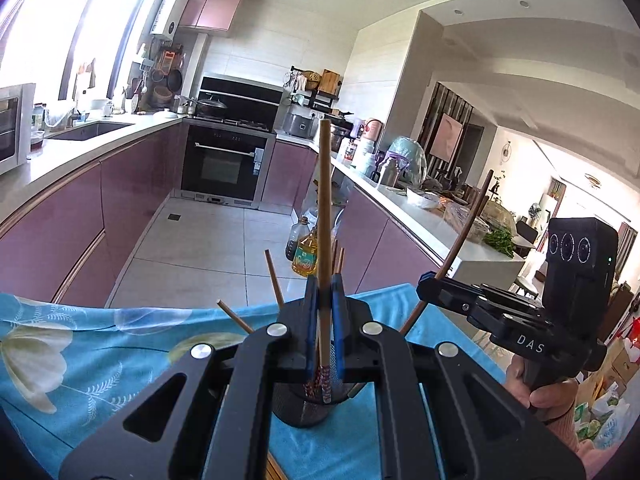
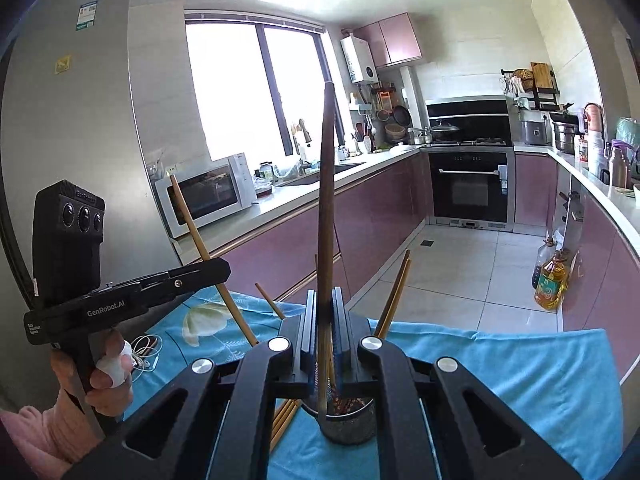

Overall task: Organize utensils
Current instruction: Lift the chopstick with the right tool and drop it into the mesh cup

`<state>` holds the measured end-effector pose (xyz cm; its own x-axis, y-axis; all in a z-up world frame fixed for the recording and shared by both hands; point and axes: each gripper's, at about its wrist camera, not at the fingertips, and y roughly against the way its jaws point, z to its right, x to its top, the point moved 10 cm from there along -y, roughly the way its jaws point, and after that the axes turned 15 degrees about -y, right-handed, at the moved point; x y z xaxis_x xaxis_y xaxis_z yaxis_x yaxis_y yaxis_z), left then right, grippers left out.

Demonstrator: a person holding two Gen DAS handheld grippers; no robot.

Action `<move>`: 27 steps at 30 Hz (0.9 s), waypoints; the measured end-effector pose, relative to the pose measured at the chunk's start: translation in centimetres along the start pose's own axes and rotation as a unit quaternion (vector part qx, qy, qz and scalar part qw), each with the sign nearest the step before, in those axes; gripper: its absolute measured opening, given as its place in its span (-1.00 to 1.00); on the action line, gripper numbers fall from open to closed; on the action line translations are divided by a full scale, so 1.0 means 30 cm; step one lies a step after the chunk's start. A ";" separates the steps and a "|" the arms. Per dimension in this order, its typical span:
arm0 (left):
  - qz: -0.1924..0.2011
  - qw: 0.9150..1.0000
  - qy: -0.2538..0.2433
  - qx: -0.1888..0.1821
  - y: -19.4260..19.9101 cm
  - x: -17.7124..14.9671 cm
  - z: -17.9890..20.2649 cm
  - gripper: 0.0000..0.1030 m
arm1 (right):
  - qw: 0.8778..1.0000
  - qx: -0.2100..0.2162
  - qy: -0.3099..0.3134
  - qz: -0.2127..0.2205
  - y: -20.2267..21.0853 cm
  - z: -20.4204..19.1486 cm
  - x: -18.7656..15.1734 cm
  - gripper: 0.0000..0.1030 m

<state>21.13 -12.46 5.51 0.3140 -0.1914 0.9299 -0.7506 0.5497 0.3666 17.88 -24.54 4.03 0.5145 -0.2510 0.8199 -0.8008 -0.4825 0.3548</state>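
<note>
Partly sorted — several chopsticks (image 2: pixel 394 294) stood in holder (image 2: pixel 352 424); one chopstick clamped in left gripper (image 1: pixel 325 300), one in right gripper (image 2: pixel 326 312); more lie on cloth (image 2: pixel 520 368).

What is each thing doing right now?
left gripper: shut on a light chopstick.
right gripper: shut on a dark chopstick.
holder cup: upright, chopsticks inside.
loose chopsticks: lying on the blue cloth.
oven door: closed.
</note>
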 end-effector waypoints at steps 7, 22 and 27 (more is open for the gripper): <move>-0.021 1.000 -0.007 0.010 -0.069 -0.010 -0.010 -0.86 | 1.000 -0.005 0.000 -0.011 -0.049 0.013 -0.011 -0.89; -0.130 0.991 -0.030 0.002 -0.228 -0.227 -0.020 -0.86 | 0.990 -0.049 -0.015 -0.134 -0.213 0.115 -0.188 -0.89; -0.145 0.989 -0.024 -0.001 -0.273 -0.258 -0.046 -0.85 | 0.987 -0.059 -0.027 -0.146 -0.239 0.155 -0.201 -0.88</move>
<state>25.66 -14.35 -4.72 0.4882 -0.3799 0.7857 -0.6321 0.4668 0.6185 21.96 -23.46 -5.54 0.7410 -0.1611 0.6519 -0.6450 -0.4412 0.6240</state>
